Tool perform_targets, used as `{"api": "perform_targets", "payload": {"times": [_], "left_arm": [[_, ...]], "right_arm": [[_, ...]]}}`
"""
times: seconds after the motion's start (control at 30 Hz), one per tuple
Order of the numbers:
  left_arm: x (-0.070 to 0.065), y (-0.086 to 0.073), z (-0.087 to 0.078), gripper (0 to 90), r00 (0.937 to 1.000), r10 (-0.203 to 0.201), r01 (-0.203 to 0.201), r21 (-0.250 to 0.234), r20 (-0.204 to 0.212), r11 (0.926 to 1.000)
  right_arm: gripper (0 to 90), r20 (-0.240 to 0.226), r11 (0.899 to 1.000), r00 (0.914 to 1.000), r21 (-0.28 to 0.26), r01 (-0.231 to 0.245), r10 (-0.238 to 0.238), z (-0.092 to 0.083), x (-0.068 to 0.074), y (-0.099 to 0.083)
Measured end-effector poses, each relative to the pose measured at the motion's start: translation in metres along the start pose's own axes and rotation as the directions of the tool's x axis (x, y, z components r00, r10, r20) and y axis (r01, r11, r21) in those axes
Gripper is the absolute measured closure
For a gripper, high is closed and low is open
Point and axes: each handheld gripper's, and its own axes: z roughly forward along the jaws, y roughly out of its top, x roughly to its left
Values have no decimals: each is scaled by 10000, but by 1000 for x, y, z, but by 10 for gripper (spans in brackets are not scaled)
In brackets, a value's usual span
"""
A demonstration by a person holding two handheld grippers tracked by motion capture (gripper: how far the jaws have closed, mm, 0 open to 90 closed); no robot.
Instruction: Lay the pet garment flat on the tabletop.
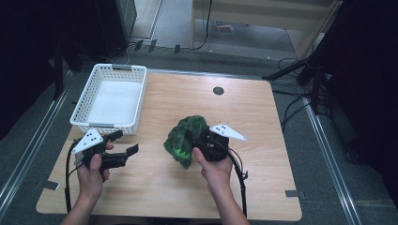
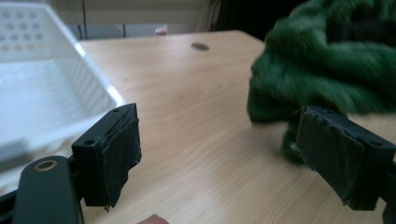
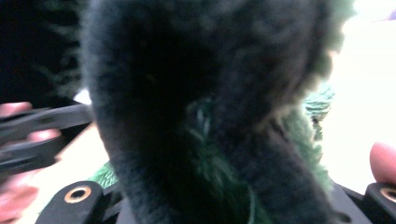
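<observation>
A dark green fuzzy cloth [image 1: 184,132] lies bunched at the middle of the wooden table [image 1: 263,122]. My right gripper [image 1: 196,141] reaches into its right side and is shut on the green cloth; in the right gripper view the cloth [image 3: 196,93] bulges between the jaws, close to the camera. My left gripper [image 1: 126,142] is at the front left, clear of the cloth, with its jaws wide open. In the left gripper view nothing lies between the two padded jaws of the left gripper [image 2: 224,149], and the cloth [image 2: 327,65] sits ahead to the right.
A white plastic basket [image 1: 112,69] stands at the table's back left corner, and its wall [image 2: 88,84] is close to my left gripper. A dark round grommet [image 1: 218,91] sits near the far edge. Cables trail off the front. Bare wood lies right of the cloth.
</observation>
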Motion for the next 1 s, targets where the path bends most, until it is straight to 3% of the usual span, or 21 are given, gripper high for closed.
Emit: {"api": "perform_targets", "payload": {"times": [0.1,0.13,0.23,0.3,0.33,0.37,0.4,0.43,0.5,0.53,0.63,0.7,0.73,0.77,0.8,0.83,0.87,0.93,1.0], "left_arm": [[-6,1,1,143,9998,170,-167,-309,106,9994],[-7,-1,1,142,9997,217,-213,-347,109,9992],[-8,-13,5,143,9998,79,-78,-67,158,9999],[-11,-21,10,142,9995,11,-18,223,322,9997],[-13,-24,11,143,9992,58,-72,384,386,9992],[-16,-26,13,143,9991,60,-80,476,418,9988],[-19,-28,16,143,9988,63,-90,554,495,9984],[-22,-29,18,143,9984,76,-113,651,566,9978],[-28,-30,22,143,9975,-6,-49,771,707,9970],[-30,-31,25,143,9968,-12,-56,846,797,9964],[-38,-36,34,143,9949,71,-192,1193,1010,9927],[-41,-39,39,143,9939,74,-235,1447,1105,9892],[-43,-40,42,143,9935,20,-196,1538,1142,9879],[-43,-42,44,143,9936,35,-220,1626,1132,9864],[-44,-43,45,143,9937,46,-237,1697,1121,9852],[-44,-43,47,143,9939,70,-269,1793,1105,9834],[-44,-44,48,143,9941,37,-235,1819,1083,9830],[-42,-43,49,143,9948,-90,-106,1904,1018,9817],[-38,-43,49,143,9951,-307,124,1902,937,9817]], "right_arm": [[663,-502,9984,9974,219,-515,526,-6,6,-8],[625,-349,9977,9981,472,-488,505,-6,6,-11],[487,839,9928,9963,1171,-263,165,-4,-10,-25],[407,1775,9888,9840,1437,-405,145,-6,-26,-35],[358,2348,9881,9720,1504,-330,-33,-8,-32,-38],[313,2910,9883,9565,1504,-248,-203,-12,-38,-38],[283,3531,9930,9353,1161,-198,-226,-22,-46,-31],[283,3531,9930,9353,1161,-198,-226,-22,-46,-31],[264,3841,9992,9233,364,-134,-16,-42,-49,-17],[264,3841,9992,9233,364,-134,-16,-42,-49,-17],[260,3986,9989,9161,26,470,-441,-57,-48,-11],[259,3595,9964,9297,7,850,-796,-62,-46,-11],[257,3208,9949,9420,96,1004,-982,-64,-43,-13],[257,3208,9949,9420,96,1004,-982,-64,-43,-13],[264,2423,9965,9666,171,815,-832,-64,-39,-15],[264,2423,9965,9666,171,815,-832,-64,-39,-15],[281,1972,9954,9757,259,923,-956,-62,-36,-17],[310,1368,9888,9800,573,1380,-1447,-57,-26,-23],[331,468,9792,9825,1025,1751,-1806,-51,-17,-32]]}}
